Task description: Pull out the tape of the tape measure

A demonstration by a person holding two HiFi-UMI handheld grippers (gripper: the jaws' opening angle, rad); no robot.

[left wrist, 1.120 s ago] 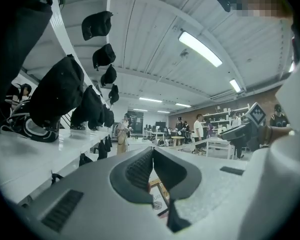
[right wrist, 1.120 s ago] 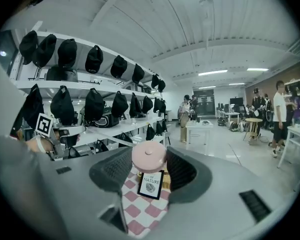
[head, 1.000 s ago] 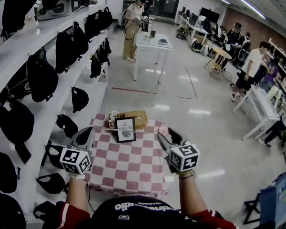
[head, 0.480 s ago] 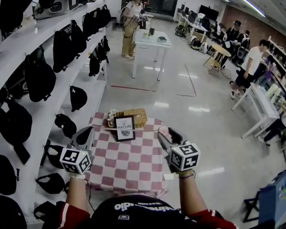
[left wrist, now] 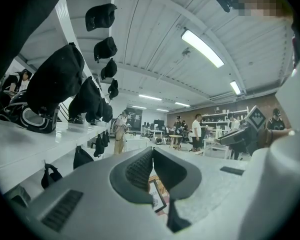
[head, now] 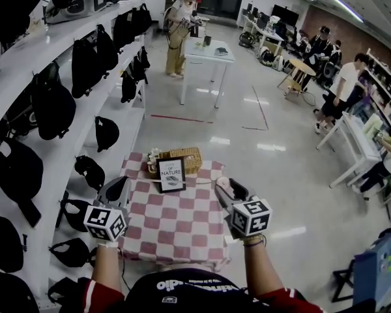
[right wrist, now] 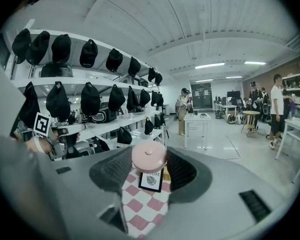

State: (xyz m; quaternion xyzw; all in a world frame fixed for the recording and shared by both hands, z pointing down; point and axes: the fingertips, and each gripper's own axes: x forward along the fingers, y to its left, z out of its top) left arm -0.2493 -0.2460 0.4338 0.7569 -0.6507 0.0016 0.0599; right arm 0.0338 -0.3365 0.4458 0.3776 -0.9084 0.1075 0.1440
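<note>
Holding: the right gripper (right wrist: pixel 149 162) has its jaws part-way apart and pressed on the rim of a round pink tape measure (right wrist: pixel 149 156).
Tape measure's place: in the air over the right side of the checked tablecloth (head: pixel 176 230), at the right gripper's tip and off the table.
Left gripper: the left gripper (left wrist: pixel 152 153) has its jaws closed tip to tip with nothing in them, and it hangs over the table's left side.
Key relation: the tape measure lies well apart to the free gripper's right, at about the same height, so the free gripper would have to cross the table's width to reach it.
Case lie: the flat face with the centre button is turned up toward the right gripper's camera.
Tape tab: not visible in any view, so I cannot tell which side it leaves the case.
Around: a framed NATURE sign (head: pixel 171 175) and a wicker basket (head: pixel 182 160) stand at the far edge, beyond both grippers. Shelves of black caps (head: pixel 52 103) run close on the left.
In the way: probably nothing, since the gap between the grippers is open air.
</note>
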